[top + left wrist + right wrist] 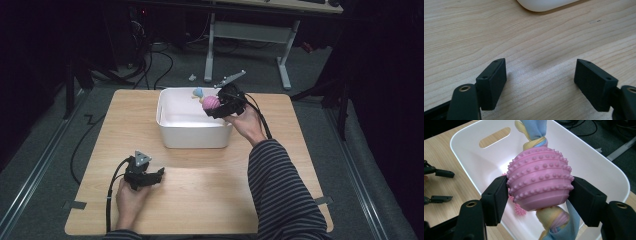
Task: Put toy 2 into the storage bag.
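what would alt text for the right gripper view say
The right hand-held gripper clamps a pink knobbly ball with pastel cloth knotted through it, held above a white plastic tub. A small pink spiky thing lies in the tub, which stands on a wooden table.

A lab — dark curtains, floor cables (160, 67), wooden test table (200, 200).
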A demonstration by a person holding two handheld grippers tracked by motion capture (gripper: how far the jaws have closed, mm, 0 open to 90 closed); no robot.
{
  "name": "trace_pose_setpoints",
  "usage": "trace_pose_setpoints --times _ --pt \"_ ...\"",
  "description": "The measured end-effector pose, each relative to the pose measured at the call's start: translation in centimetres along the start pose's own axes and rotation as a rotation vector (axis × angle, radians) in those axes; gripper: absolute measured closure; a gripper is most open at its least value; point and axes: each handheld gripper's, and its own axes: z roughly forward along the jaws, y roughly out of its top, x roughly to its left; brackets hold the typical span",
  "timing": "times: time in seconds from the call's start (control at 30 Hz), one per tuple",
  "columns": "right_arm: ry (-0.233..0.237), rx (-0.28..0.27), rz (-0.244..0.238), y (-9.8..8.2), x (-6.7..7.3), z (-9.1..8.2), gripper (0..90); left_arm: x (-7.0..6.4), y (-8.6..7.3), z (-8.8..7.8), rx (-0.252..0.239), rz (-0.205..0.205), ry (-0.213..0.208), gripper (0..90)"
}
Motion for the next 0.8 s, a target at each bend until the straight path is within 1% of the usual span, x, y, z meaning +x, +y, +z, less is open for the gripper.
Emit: trace_pose_setpoints --times 0.17,0.2,0.27,0.3,0.33,0.4,0.5,0.6,0.63,0.7,0.8 --pt "0.015 0.025 -0.001 -0.3 -0.1 1.1 33.2 0.0 0.0 0.0 -0.001 -0.001 0.000 26.1" --pt "0.022 0.030 0.005 -0.3 0.0 1.2 33.2 0.0 0.0 0.0 -0.001 -0.001 0.000 26.1" --pt "0.038 0.036 0.003 -0.5 0.1 1.4 33.2 0.0 0.0 0.0 -0.001 -0.001 0.000 26.1" --pt "0.038 0.036 0.003 -0.5 0.1 1.4 33.2 0.0 0.0 0.0 -0.001 -0.001 0.000 26.2" --pt "0.051 0.041 -0.005 -0.6 0.2 1.6 33.1 0.0 0.0 0.0 0.000 0.000 0.000 26.2" --pt "0.055 0.047 -0.004 -0.7 0.3 1.6 33.1 0.0 0.0 0.0 -0.001 -0.001 0.000 26.1" --pt "0.080 0.054 -0.002 -0.8 0.4 1.6 33.0 0.0 0.0 0.0 -0.001 -0.001 0.000 26.2" --pt "0.088 0.057 -0.006 -0.9 0.4 1.6 33.0 0.0 0.0 0.0 -0.002 -0.004 -0.001 26.2" --pt "0.098 0.059 -0.002 -0.9 0.6 1.6 33.0 0.0 0.0 0.0 -0.002 -0.003 -0.001 26.2" --pt "0.104 0.064 -0.013 -1.0 0.7 1.7 33.0 0.0 0.0 0.0 0.000 -0.002 -0.001 26.2" --pt "0.110 0.075 -0.008 -1.1 0.9 1.8 33.0 0.0 0.0 0.0 -0.001 -0.003 -0.001 26.2"
